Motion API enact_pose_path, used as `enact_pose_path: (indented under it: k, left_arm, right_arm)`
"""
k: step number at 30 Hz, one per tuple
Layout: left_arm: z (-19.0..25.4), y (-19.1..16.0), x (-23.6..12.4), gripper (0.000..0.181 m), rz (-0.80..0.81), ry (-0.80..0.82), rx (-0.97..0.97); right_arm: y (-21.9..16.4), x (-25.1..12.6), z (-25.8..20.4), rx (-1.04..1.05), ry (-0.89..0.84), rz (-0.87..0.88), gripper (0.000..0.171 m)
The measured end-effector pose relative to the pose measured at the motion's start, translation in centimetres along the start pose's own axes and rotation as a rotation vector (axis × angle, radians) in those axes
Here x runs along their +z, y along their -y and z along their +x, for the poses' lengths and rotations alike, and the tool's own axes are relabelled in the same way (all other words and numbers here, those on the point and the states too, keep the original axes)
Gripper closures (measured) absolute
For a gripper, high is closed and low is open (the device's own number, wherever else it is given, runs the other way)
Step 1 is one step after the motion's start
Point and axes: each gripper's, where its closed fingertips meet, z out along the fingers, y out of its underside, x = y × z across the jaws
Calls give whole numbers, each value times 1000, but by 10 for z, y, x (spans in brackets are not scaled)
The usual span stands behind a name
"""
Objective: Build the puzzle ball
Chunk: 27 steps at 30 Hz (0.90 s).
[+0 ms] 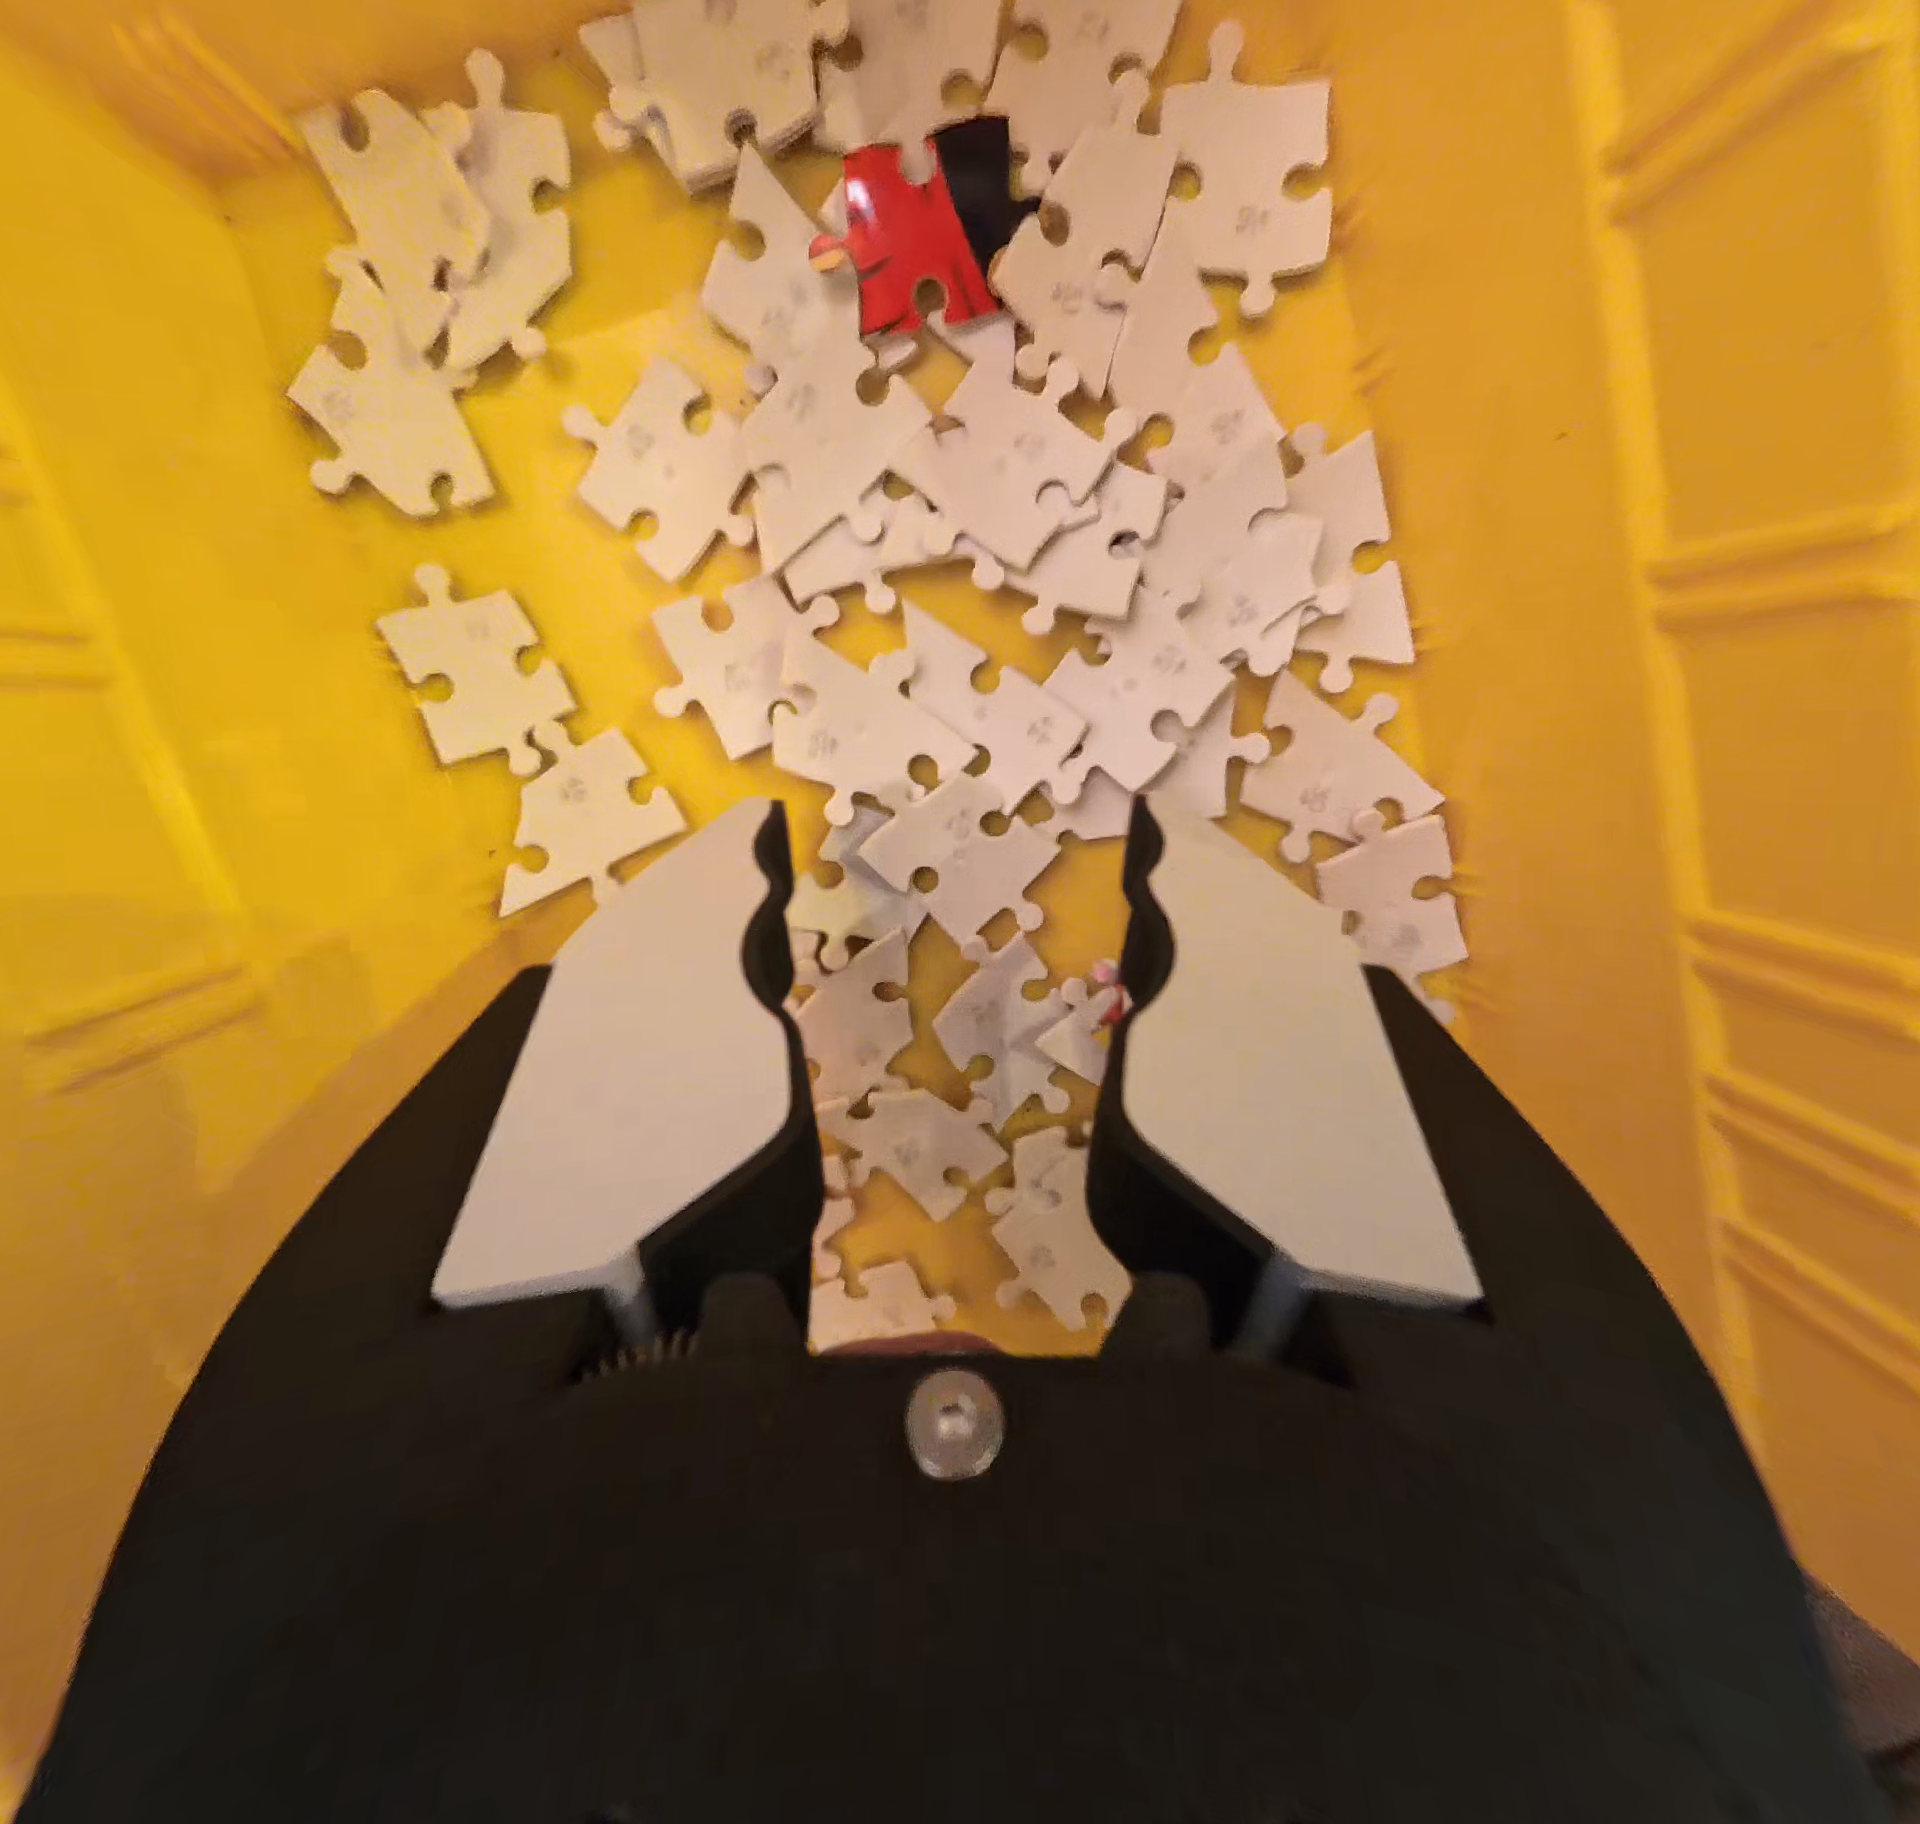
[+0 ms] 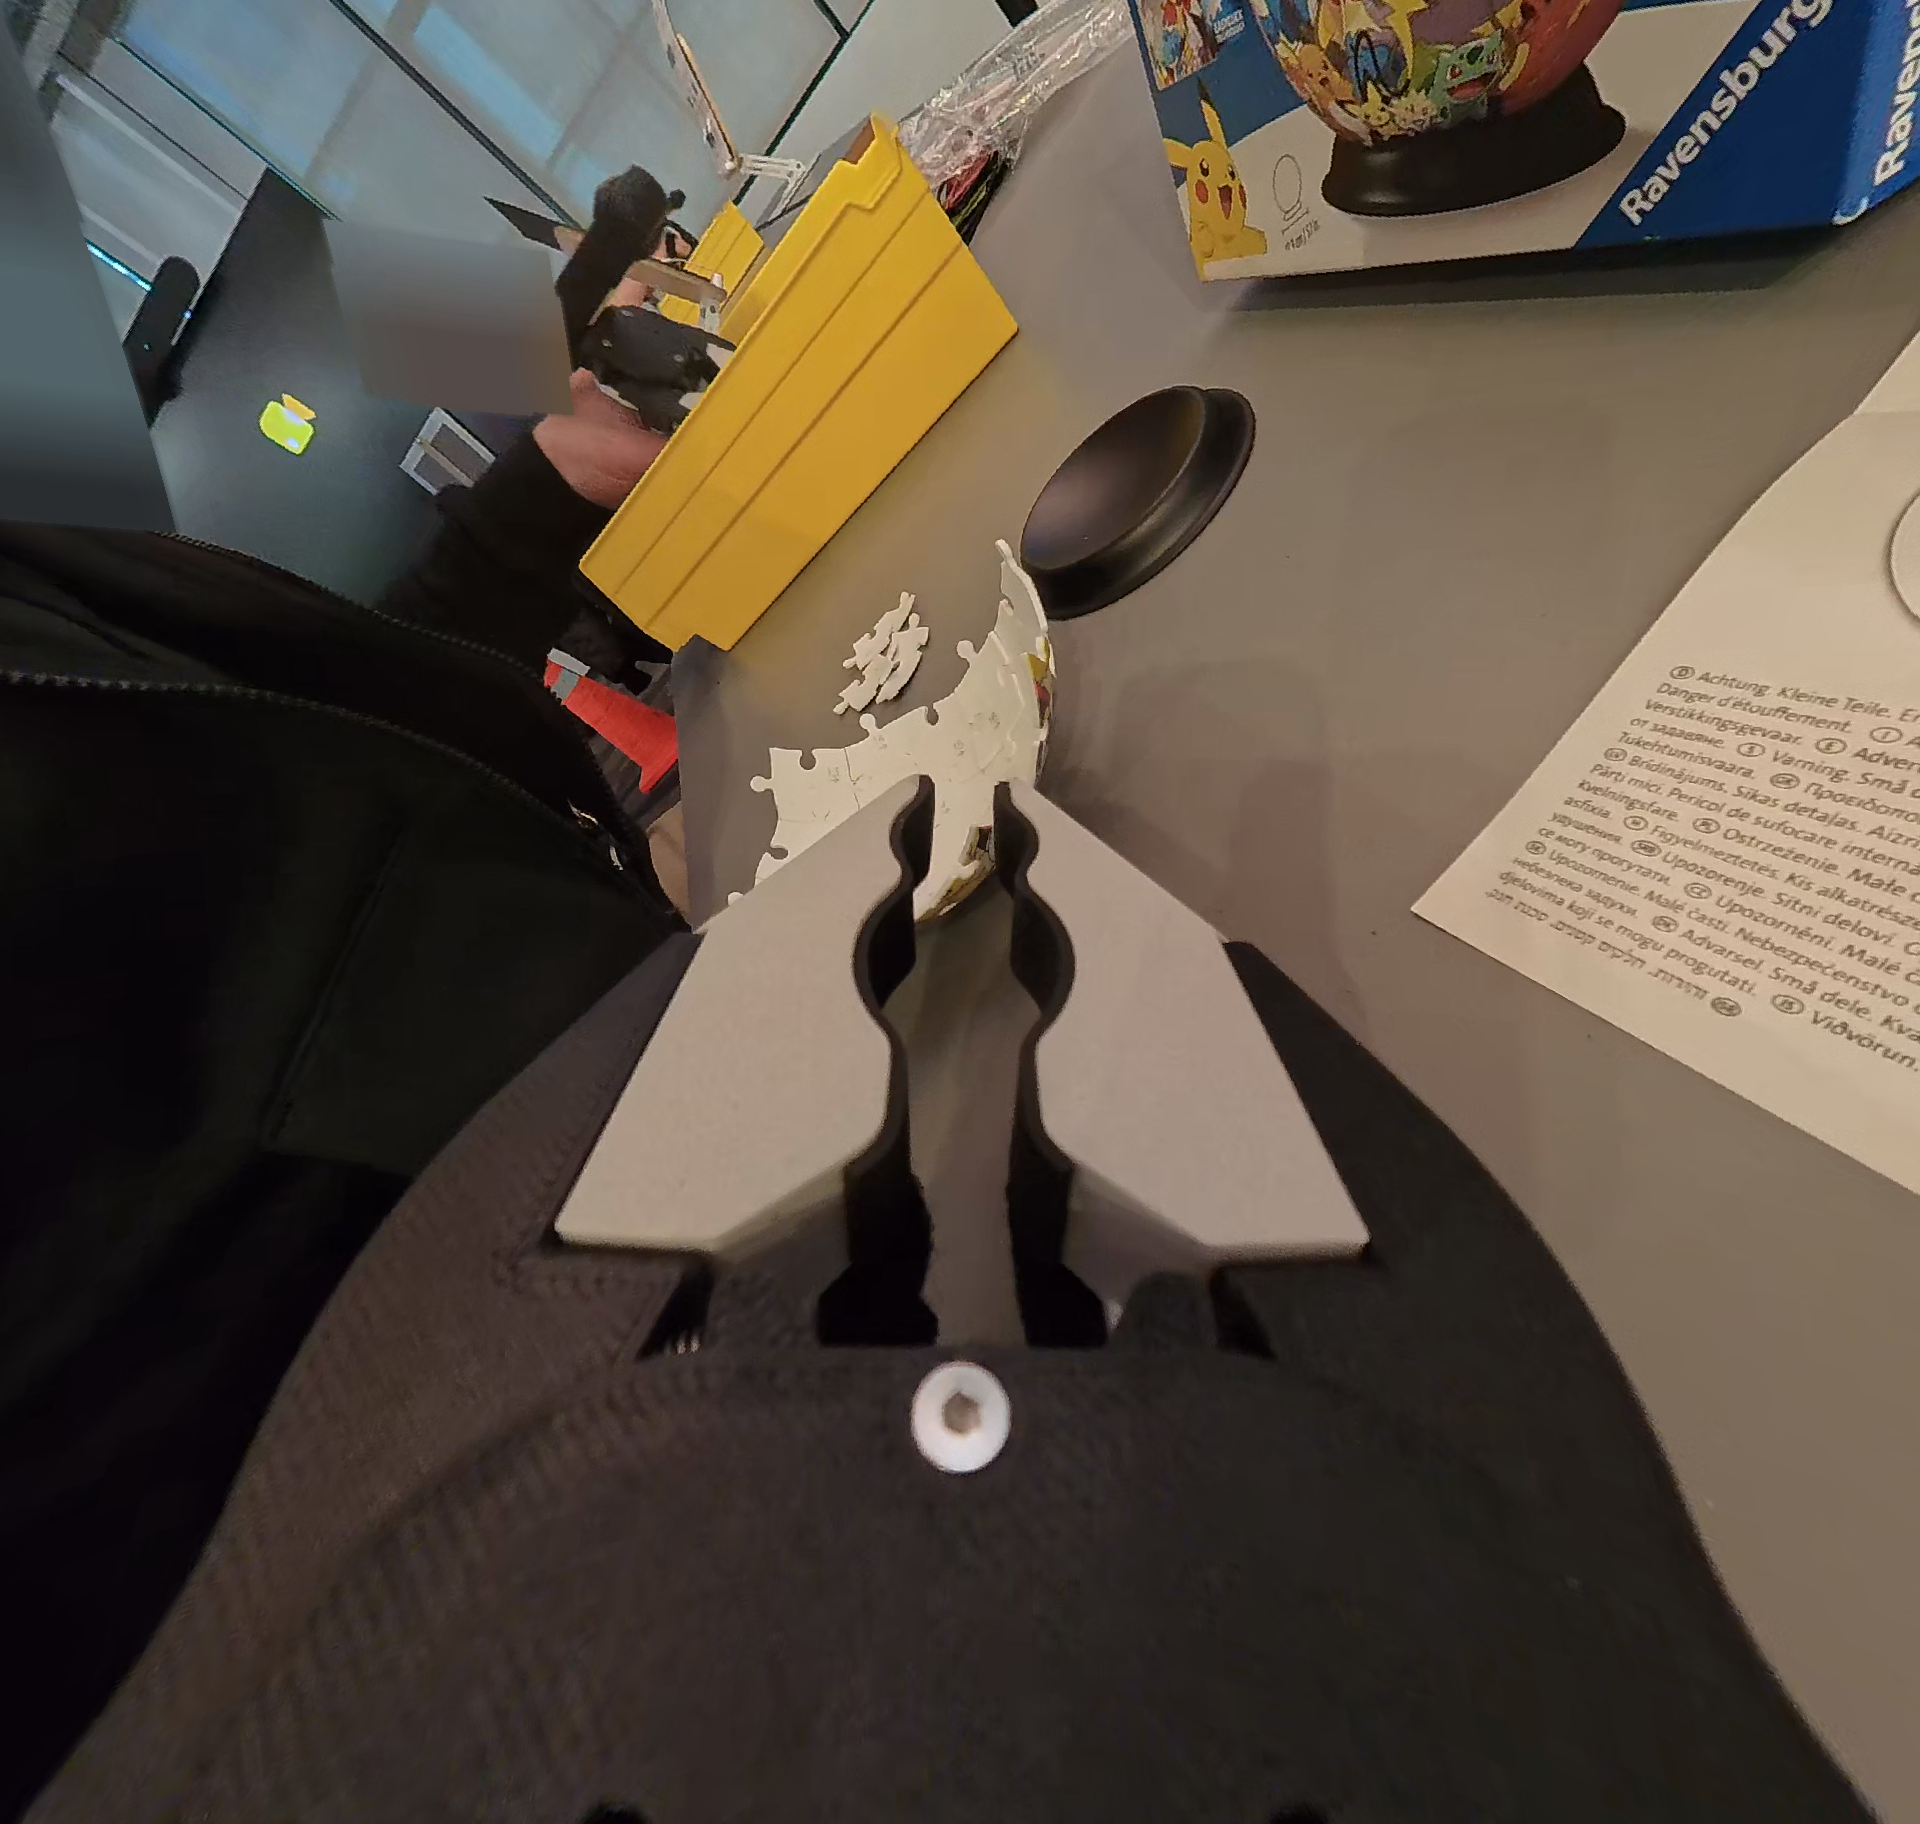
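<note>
My left gripper is open and empty, pointing down into a yellow bin. Many puzzle pieces lie there white side up, and one shows red and black. A white piece lies right between the jaws below the tips. In the right wrist view, my right gripper is closed on the rim of the partly built puzzle ball, a curved white shell resting on the grey table. A few loose white pieces lie beyond it. The left gripper shows far off at the bin.
A black round ball stand sits just past the shell. The puzzle box stands at the back right, a printed leaflet lies at the right, and a crumpled clear bag lies behind the bin. A person's black jacket fills the left. The grippers' ends are close to 50 centimeters from one another.
</note>
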Motion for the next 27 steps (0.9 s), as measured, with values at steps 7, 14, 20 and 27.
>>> enact_pose_path:
  k: [7, 14, 20, 27]
  left_arm:
    - [-15, -27, 0, 158, -66, 35, -80]
    - [-14, -6, -11, 141, 59, 50, 6]
    - [2, 14, 12, 149, 73, -34, 76]
    - [-16, -28, -4, 157, -53, -7, -29]
  right_arm:
    - [-1, 1, 2, 1, -15, -10, 161]
    - [-2, 3, 4, 3, -27, -20, 161]
    - [-3, 3, 5, -1, -39, -21, 162]
    - [-3, 3, 5, 2, -40, -24, 162]
